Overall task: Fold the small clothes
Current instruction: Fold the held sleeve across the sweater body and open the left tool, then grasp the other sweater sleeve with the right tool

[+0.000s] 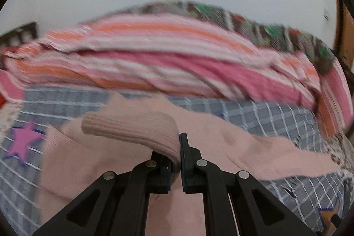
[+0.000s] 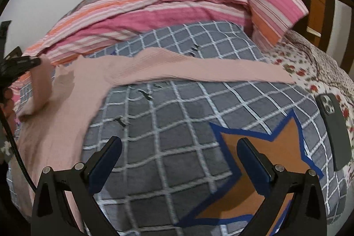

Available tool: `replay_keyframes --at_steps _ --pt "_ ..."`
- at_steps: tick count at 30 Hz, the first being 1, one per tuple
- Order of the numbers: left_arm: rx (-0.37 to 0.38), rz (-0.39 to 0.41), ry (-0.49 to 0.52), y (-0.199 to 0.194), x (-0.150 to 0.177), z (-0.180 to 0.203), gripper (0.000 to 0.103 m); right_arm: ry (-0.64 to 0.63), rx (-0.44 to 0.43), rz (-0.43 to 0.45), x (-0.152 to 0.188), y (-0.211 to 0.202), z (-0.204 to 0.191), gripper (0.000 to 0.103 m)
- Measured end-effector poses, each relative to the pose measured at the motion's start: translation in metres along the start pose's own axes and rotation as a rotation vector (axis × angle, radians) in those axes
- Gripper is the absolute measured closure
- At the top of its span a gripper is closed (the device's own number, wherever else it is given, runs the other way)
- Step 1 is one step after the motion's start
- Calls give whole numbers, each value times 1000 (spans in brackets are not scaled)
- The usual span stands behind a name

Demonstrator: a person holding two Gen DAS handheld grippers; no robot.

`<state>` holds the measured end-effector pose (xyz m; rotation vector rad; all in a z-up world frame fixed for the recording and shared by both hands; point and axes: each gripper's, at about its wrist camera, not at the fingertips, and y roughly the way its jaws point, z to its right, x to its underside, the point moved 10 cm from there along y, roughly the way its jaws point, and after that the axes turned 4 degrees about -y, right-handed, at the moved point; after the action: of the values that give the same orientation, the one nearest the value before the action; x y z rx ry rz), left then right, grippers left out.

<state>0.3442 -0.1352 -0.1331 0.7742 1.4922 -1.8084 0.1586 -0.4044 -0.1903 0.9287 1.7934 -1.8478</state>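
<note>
On the grey checked blanket (image 2: 168, 147) that covers the bed, a pale pink ribbed top (image 1: 93, 169) lies spread flat, body toward my left and one long sleeve (image 2: 199, 70) stretched out across the checks to the right. My left gripper (image 1: 177, 160) is clamped on the cuff end of the other sleeve (image 1: 130, 127), which stands up off the body in a thick ribbed roll; I judge I am holding it lifted so it can be carried across the chest for the first fold. My right gripper (image 2: 179, 160) has its jaws spread wide with nothing between them, hovering over the blanket above an orange star patch (image 2: 261, 167), well apart from the cloth. I read that as waiting clear, so it does not drag the outstretched sleeve before its turn. The left wrist view is blurred, so I cannot tell how much fabric sits between the pads. Behind the top, a pink and orange striped quilt (image 2: 141, 14) is heaped against the wall, and a dark phone (image 2: 334, 132) lies face down at the blanket's right edge, on a flowered sheet (image 2: 314, 65).
</note>
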Motion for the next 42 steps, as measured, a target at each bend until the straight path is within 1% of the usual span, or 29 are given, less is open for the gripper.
replay_keyframes --at_steps 2,3,4,5,6,7,8,10,11,13,14,15,17,19,20,23,25,26,27,28,29,30,31,33,34,36,38,41,42 --pt "68 -40 -14 12 16 15 96 -1 5 -9 2 3 3 1" --pt "116 -62 -24 18 23 21 95 -5 5 -11 2 4 2 1" --pt "147 -84 -25 21 28 25 88 -14 2 -12 -1 6 -1 1" --pt "155 -104 -23 23 30 24 83 -21 -1 -11 -3 8 -4 1" --pt "151 -121 -24 23 32 20 71 -30 -9 -7 -7 9 -8 2" --pt "145 -120 -30 21 30 14 63 -42 -26 1 -14 11 -17 2" --pt "135 -110 -40 16 27 4 59 -52 -47 10 -20 12 -25 3" --pt "131 -76 -70 4 18 -24 29 -67 -103 26 -34 17 -47 6" --pt "131 -59 -79 0 15 -37 28 -74 -135 32 -40 20 -61 9" --pt "101 -30 -90 -11 10 -73 28 -85 -190 32 -49 28 -85 18" --pt "81 -27 -93 -12 9 -88 28 -97 -222 29 -54 34 -101 24" --pt "45 -25 -98 -15 9 -109 28 -115 -248 23 -58 41 -118 27" --pt "-27 -33 -107 -16 14 -144 28 -146 -272 20 -64 53 -143 27" --pt "-87 -54 -113 -15 21 -178 28 -171 -275 18 -68 62 -159 27" --pt "-110 -61 -121 -15 24 -193 28 -192 -271 1 -69 71 -168 27" --pt "-124 -70 -156 -18 32 -228 28 -207 -202 -48 -69 96 -173 27" --pt "-119 -72 -182 -20 35 -244 28 -207 -201 -73 -72 110 -173 33" --pt "-115 -71 -193 -20 36 -250 28 -207 -201 -91 -75 118 -174 39" --pt "-106 -73 -209 -20 36 -255 28 -210 -190 -105 -75 123 -173 40" --pt "-96 -78 -224 -19 37 -259 28 -222 -157 -130 -76 133 -172 41" --pt "-87 -80 -235 -19 38 -261 28 -233 -139 -143 -75 139 -171 47" --pt "-75 -82 -246 -18 40 -264 28 -252 -124 -152 -75 144 -171 57" --pt "-71 -83 -250 -18 41 -264 28 -267 -128 -147 -75 145 -173 64" --pt "-64 -84 -247 -18 41 -266 28 -312 -121 -123 -79 141 -178 97" --pt "-61 -82 -241 -19 39 -266 28 -330 -134 -108 -82 138 -181 97" --pt "-55 -72 -224 -21 34 -263 28 -326 -164 -47 -95 129 -187 98" --pt "-47 -64 -203 -21 26 -258 28 -325 -173 12 -115 120 -190 99" --pt "-44 -64 -172 -17 16 -247 28 -287 -196 76 -145 115 -189 99" --pt "-39 -63 -154 -15 12 -241 28 -274 -193 84 -150 116 -185 99"
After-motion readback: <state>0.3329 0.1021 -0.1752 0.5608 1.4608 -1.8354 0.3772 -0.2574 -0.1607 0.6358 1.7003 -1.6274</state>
